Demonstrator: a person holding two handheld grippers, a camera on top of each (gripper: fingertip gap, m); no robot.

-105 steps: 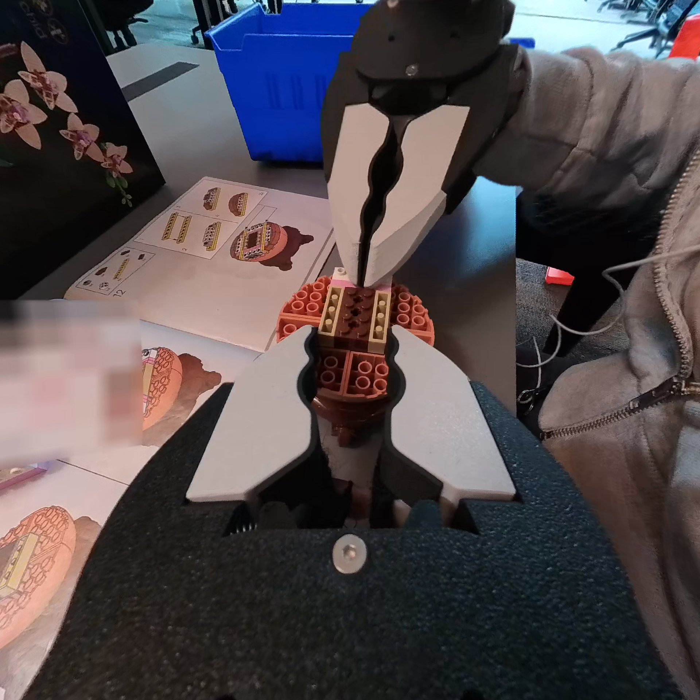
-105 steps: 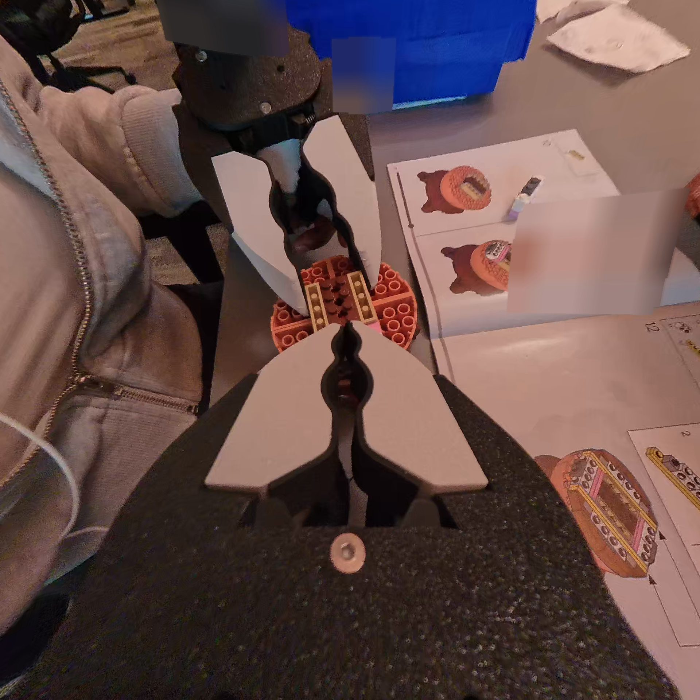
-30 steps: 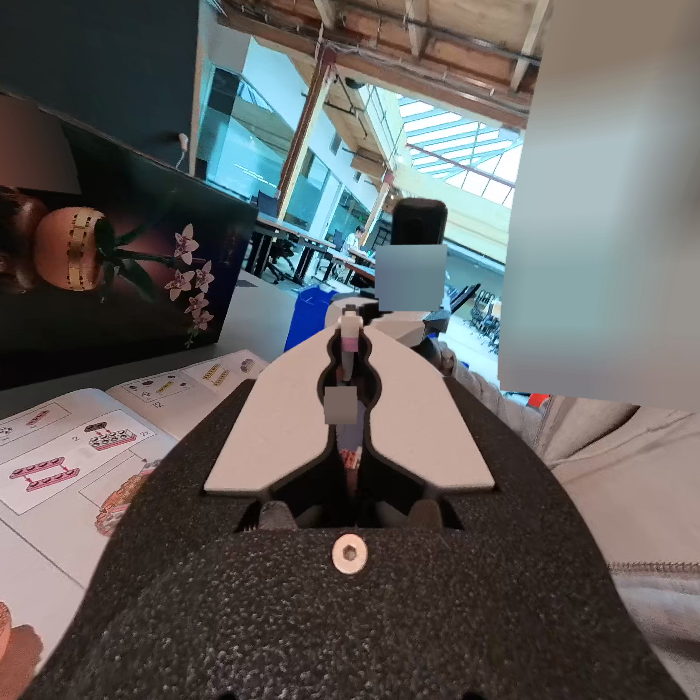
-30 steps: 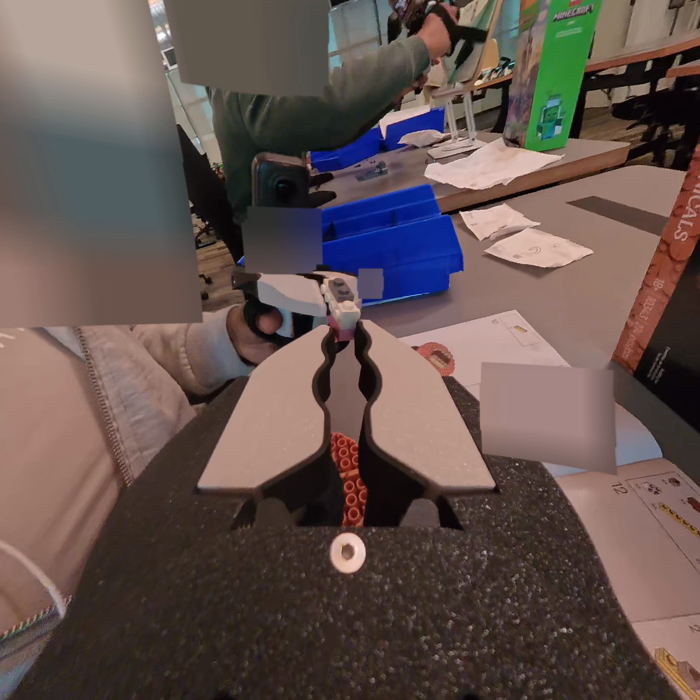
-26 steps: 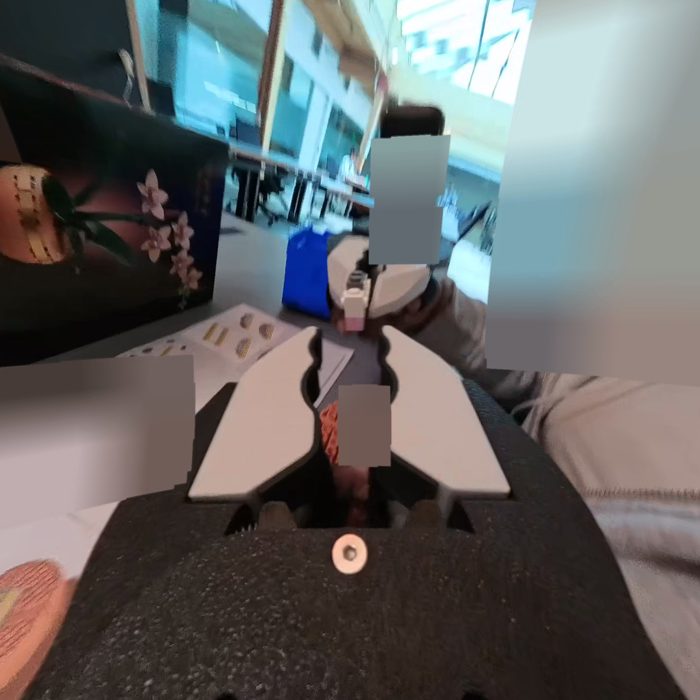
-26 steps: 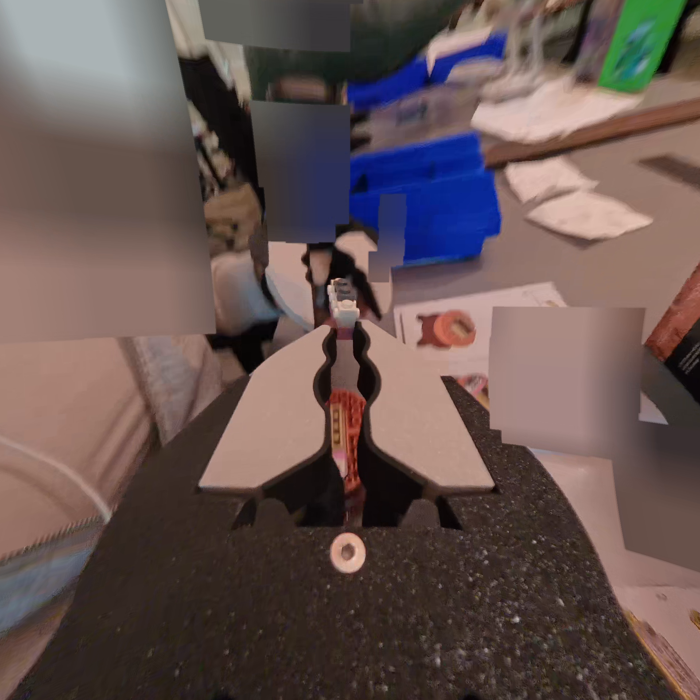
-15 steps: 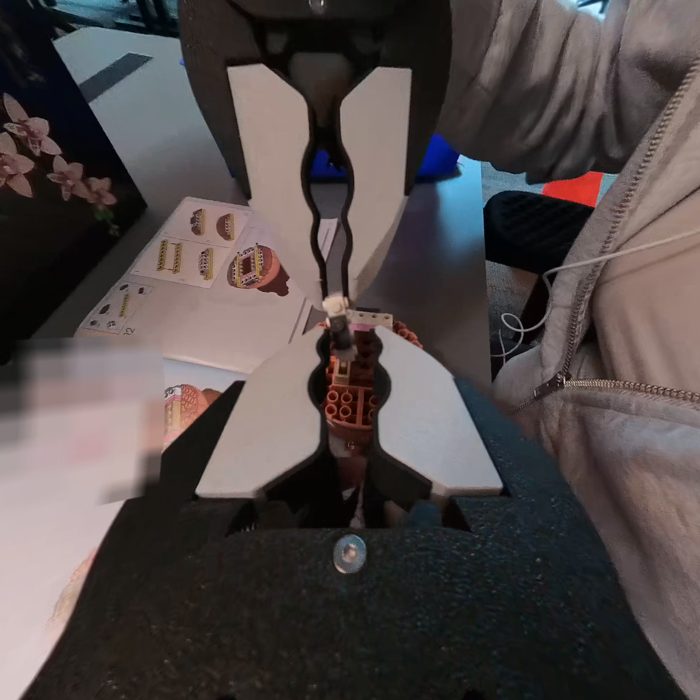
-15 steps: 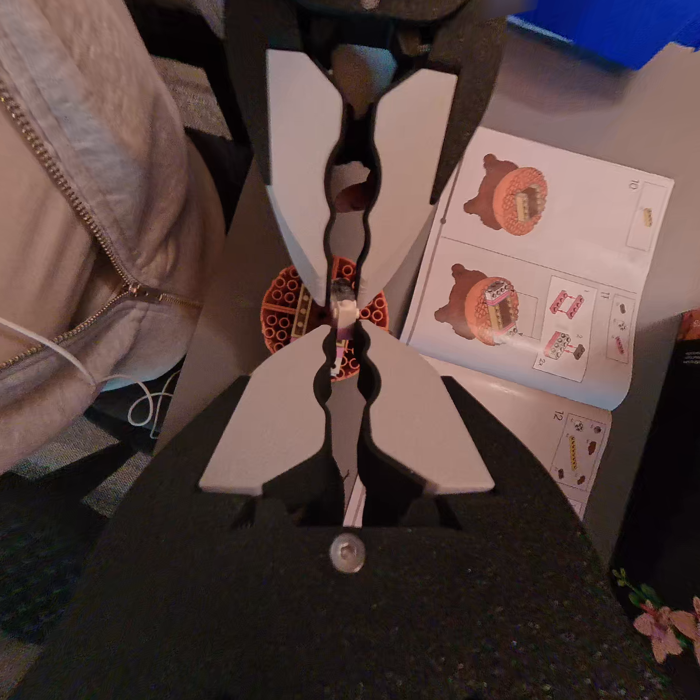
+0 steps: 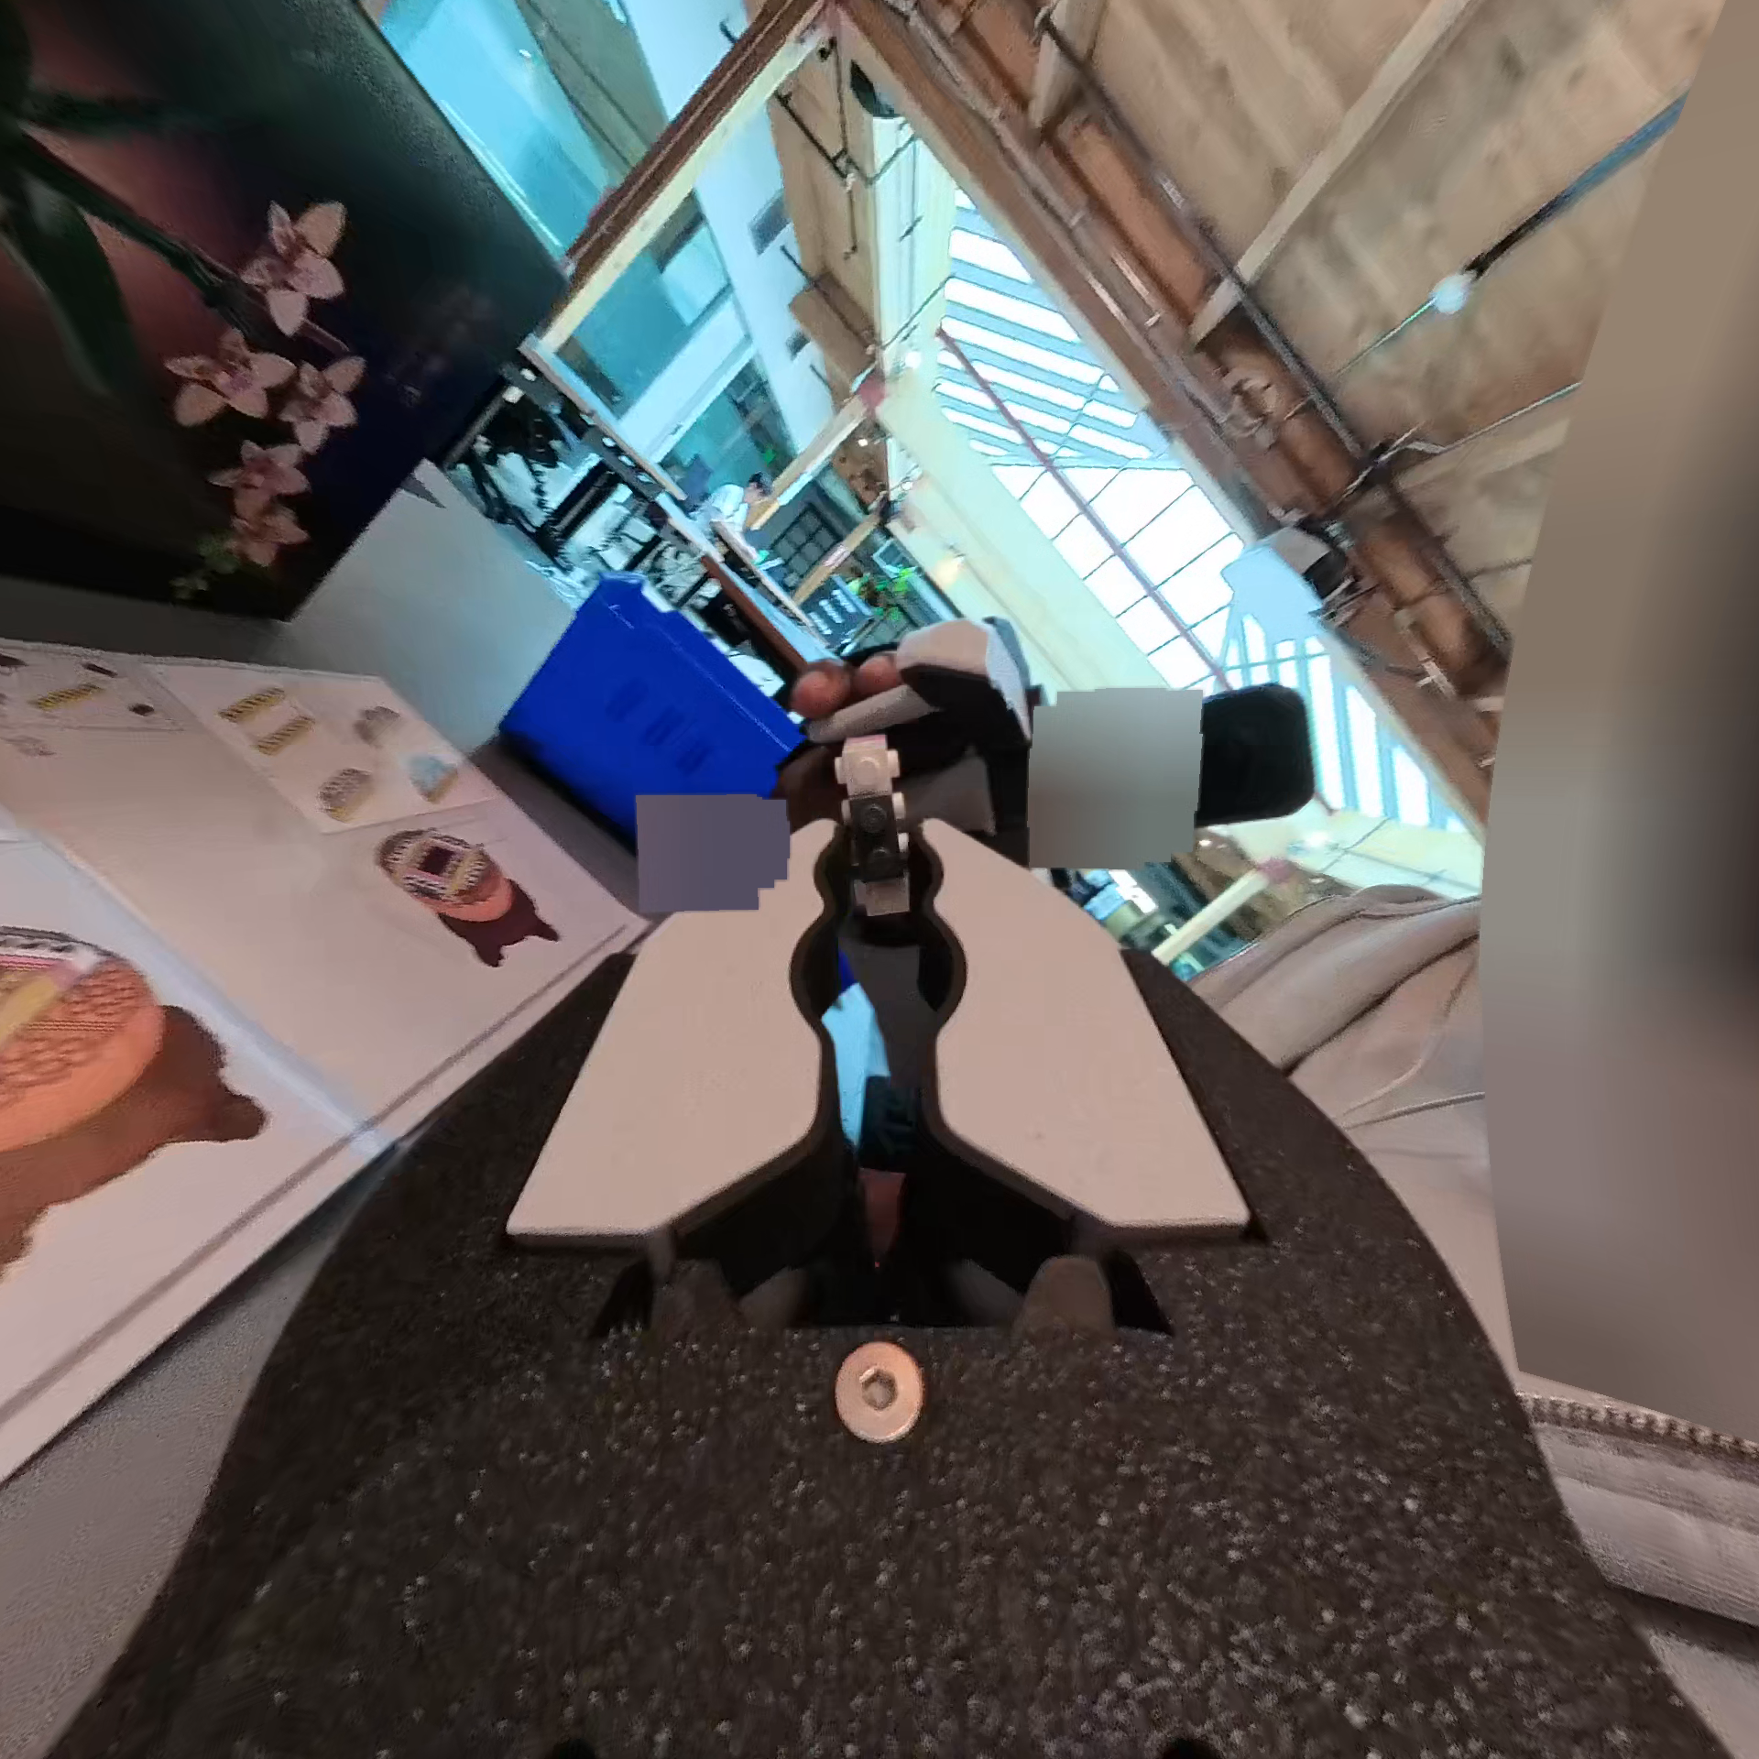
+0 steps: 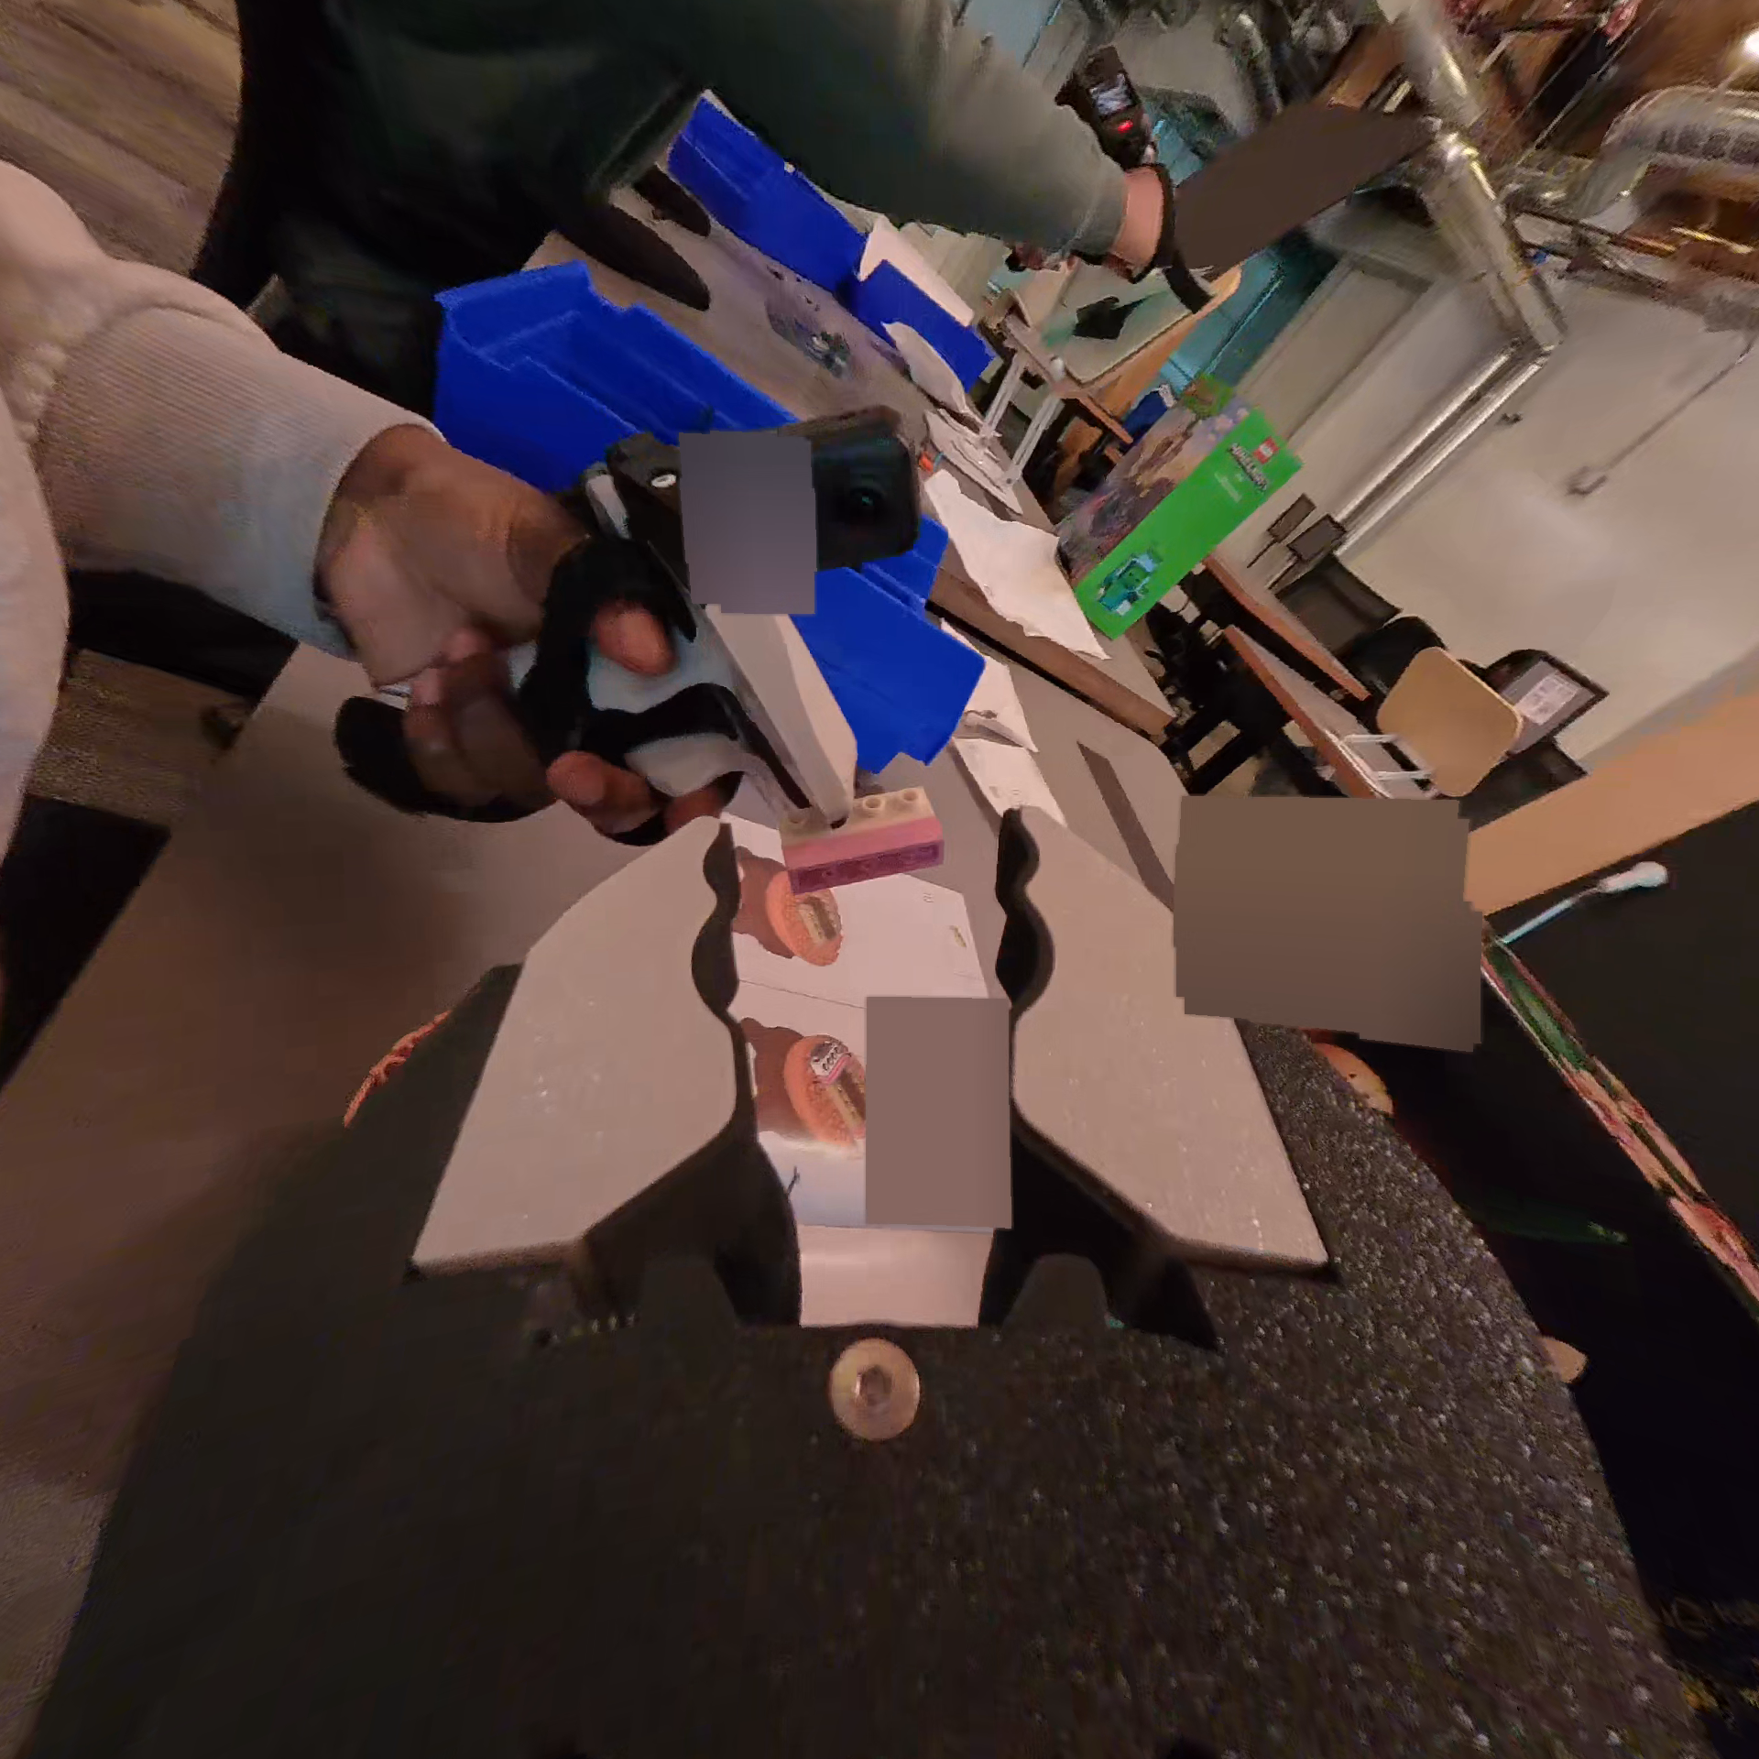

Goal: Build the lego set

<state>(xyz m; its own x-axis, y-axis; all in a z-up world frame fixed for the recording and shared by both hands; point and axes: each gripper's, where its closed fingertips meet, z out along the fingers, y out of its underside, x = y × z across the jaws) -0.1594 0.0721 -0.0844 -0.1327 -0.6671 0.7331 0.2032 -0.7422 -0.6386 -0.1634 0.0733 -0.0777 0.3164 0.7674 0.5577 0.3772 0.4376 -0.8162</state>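
Note:
My left gripper (image 9: 874, 842) is shut on a small brick piece (image 9: 871, 809) with white and dark grey parts, held up in the air. In the right wrist view the same piece (image 10: 861, 838) shows white studs over a pink layer. It hangs from the left gripper (image 10: 826, 809), which a hand holds. My right gripper (image 10: 864, 826) is open wide, with the piece in line with the gap between its tips and touching neither finger. The right gripper (image 9: 938, 709) also shows just beyond the piece. An orange edge of the round model (image 10: 385, 1071) peeks from behind the right gripper's body.
The open instruction booklet (image 9: 286, 857) lies on the grey table (image 10: 238, 904) below both grippers. A blue bin (image 9: 647, 704) stands behind, also in the right wrist view (image 10: 590, 381). A dark flower-printed box (image 9: 190, 286) stands at the left. Another person's sleeve (image 10: 857, 95) and a green box (image 10: 1180, 514) are farther off. Left and right tips are no more than a few centimetres apart.
Both views have swung up from the round model. The right gripper has opened and let go of the small piece. The left gripper alone holds it now.

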